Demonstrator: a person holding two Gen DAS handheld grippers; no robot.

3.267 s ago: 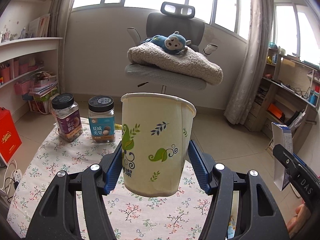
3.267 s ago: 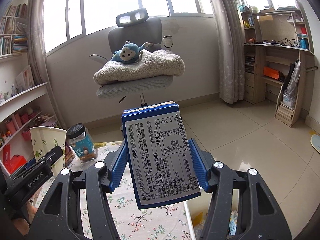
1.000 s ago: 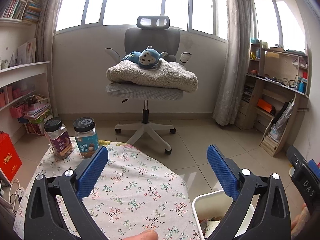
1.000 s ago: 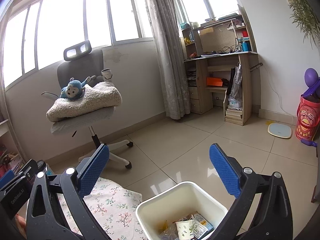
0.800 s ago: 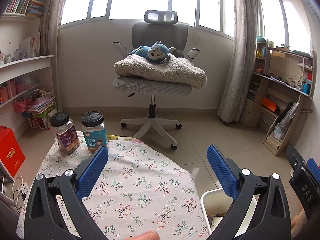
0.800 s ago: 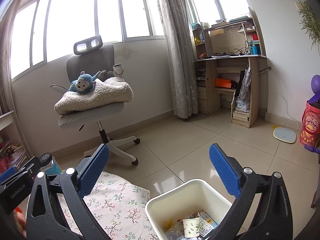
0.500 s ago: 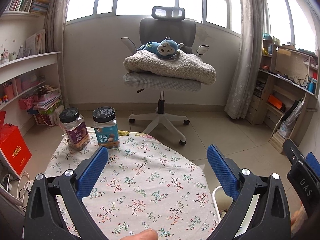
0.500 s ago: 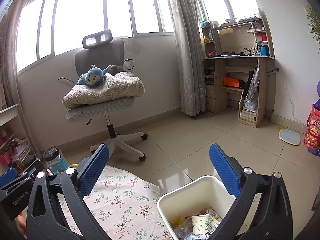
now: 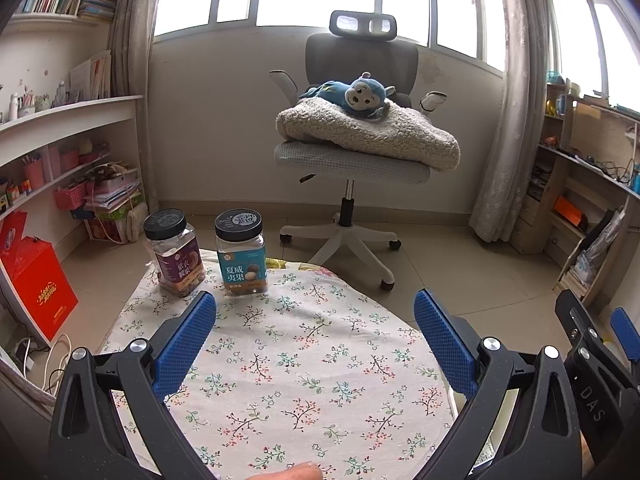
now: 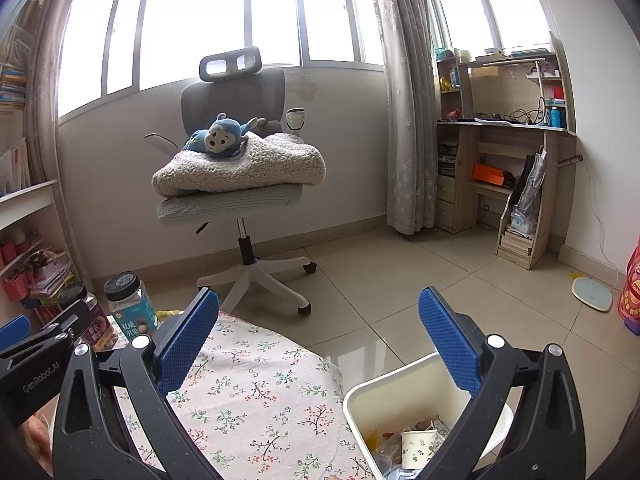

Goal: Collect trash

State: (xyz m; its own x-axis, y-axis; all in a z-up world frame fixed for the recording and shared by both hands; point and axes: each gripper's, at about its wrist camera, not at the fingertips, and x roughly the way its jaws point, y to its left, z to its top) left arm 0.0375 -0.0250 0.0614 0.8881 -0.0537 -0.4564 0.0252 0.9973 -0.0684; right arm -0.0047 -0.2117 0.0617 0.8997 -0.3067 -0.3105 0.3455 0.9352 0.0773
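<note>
Trash is in the white bin [image 10: 404, 390], lower right of the right wrist frame: a paper cup [image 10: 418, 442] standing among wrappers, with a bit of blue carton at the bottom edge. The bin sits on the floor just beside the table's right edge.

My right gripper [image 10: 318, 334] is spread wide, nothing between the blue pads, and hangs above the gap between table and bin. My left gripper [image 9: 316, 330] is equally wide and empty, over the flowered tablecloth [image 9: 288, 360].

On the cloth I see only two lidded jars in the upper left of the left wrist frame: the purple-label jar [image 9: 173, 254] and the teal-label jar [image 9: 241, 254], just beside each other. Both look full and sealed, so I judge them not trash. The near edge of the table is hidden behind the gripper bodies, so I can't rule out a scrap there.

For the step in hand, I'd do this:
- Sweep both cameras down and toward me to check the hidden near strip before calling it done.
- Keep the jaws wide while scanning; anything left is likely flat and needs a low, level approach.
- Stay clear of the jars; they look top-heavy enough to tip if clipped.
- Keep the right tool near the bin for a short drop path.
</note>
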